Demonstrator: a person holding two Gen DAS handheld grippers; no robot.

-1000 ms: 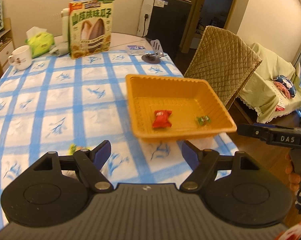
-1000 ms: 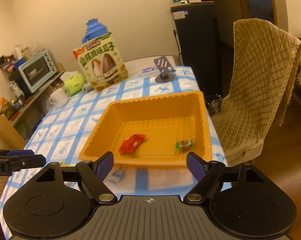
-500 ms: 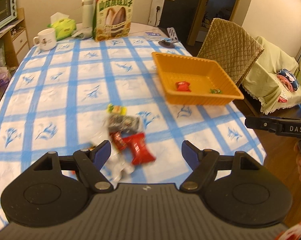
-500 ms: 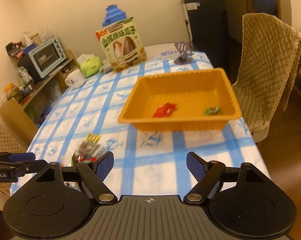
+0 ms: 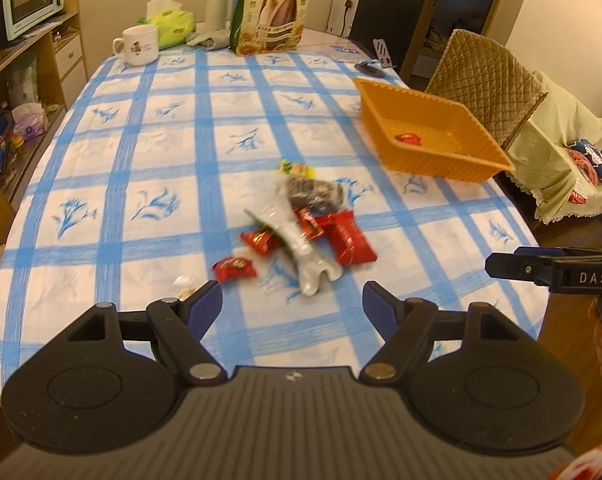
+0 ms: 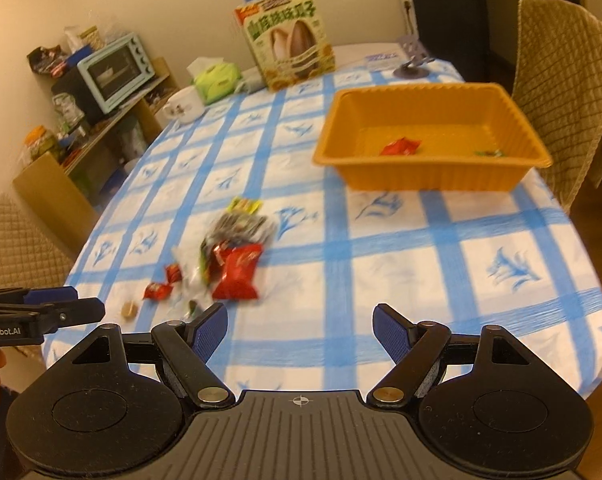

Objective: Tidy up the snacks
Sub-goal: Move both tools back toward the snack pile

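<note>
Snacks (image 5: 301, 224) lie heaped mid-table, well apart from the orange tray (image 5: 453, 160) that already holds two; I judge them light, crinkly and slippery, best pinched across a flat wrapper edge. My left gripper (image 5: 292, 304) and right gripper (image 6: 300, 326) both stand open and empty, short of the heap.

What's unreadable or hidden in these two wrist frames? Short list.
- Snack pile: both views motion-blurred; wrapper print unreadable, exact count unclear where packets overlap.
- Green candy in the orange basket: too small in the right view; nearly hidden by the basket's near wall in the left view.
- Small tan item near the table edge: too small to identify.
- Right gripper in the left view: cut off by the frame edge.
</note>
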